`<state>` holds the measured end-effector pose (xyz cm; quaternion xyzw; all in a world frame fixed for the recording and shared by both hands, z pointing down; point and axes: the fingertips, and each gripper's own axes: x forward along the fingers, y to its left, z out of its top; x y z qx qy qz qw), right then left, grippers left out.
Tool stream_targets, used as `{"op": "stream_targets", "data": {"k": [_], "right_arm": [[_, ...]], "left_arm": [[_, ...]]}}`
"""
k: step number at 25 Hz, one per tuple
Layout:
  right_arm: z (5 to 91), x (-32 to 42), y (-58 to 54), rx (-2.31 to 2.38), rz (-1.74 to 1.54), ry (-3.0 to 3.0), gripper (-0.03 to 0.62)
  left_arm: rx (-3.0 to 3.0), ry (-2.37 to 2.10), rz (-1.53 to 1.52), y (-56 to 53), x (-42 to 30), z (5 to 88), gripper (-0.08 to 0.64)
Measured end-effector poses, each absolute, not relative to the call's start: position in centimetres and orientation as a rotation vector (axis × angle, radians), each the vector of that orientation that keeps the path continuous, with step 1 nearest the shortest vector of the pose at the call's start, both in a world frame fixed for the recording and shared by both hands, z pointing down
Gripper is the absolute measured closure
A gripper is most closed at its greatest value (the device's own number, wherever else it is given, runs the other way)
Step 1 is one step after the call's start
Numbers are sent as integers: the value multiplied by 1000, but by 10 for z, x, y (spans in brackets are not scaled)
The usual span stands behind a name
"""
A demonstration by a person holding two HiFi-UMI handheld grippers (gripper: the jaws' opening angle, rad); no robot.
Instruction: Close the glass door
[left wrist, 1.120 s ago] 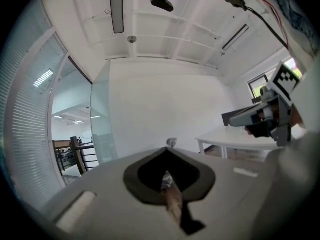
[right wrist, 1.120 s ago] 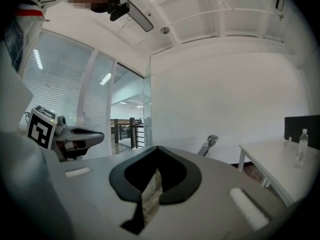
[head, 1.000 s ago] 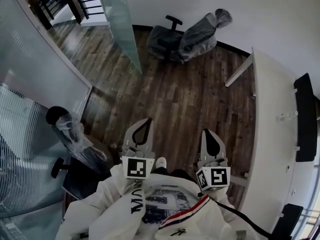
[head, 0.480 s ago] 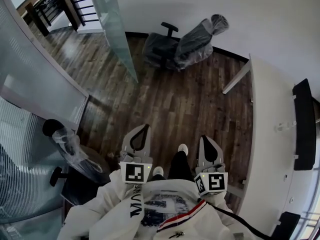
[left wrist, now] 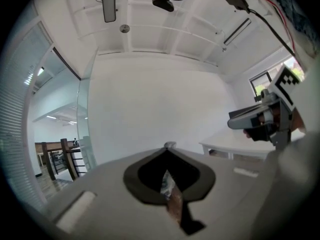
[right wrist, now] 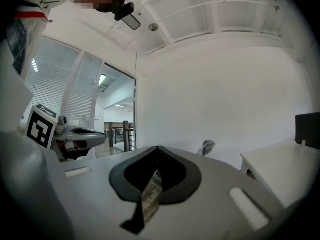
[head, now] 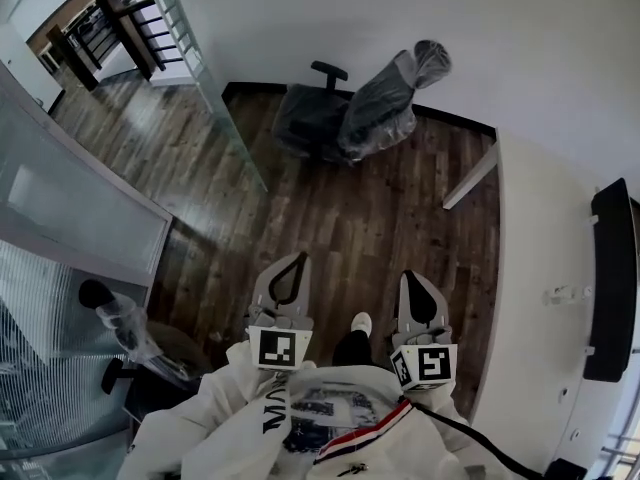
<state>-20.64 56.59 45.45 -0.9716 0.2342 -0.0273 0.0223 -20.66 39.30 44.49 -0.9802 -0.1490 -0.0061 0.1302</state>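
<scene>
The glass door stands swung open into the room at the upper left of the head view, seen almost edge-on, with the doorway to its left. Its pane also shows at the left of the left gripper view. My left gripper and right gripper are held side by side over the wooden floor, well short of the door and touching nothing. The left gripper has its jaws closed tip to tip with nothing between them. The right gripper is likewise shut and empty.
A plastic-wrapped office chair stands against the far wall, right of the door. Another wrapped chair sits low at the left by the glass partition. A white desk with a dark monitor runs along the right. A railing lies beyond the doorway.
Both grippers have travelled forward together across the floor. The far wall and wrapped chair are nearer, and the door now looks thinner, more edge-on. The jaws have stayed shut.
</scene>
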Motion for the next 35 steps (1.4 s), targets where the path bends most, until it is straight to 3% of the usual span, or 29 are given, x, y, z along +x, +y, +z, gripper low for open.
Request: {"op": "stream_targets", "data": {"k": [15,23,35], "right_arm": [[463,-101,626,-2941,-102,816,586],[483,-67,601,-2904,-185,912,586],[485,41,502,-2884,-212,1095,586]], "left_arm": [[-2852,-287,-50,435,-111,446,557],[-2856,-195,-106,411,-83,460,557],[-2892,-60,-136,322,5,469,557]]}}
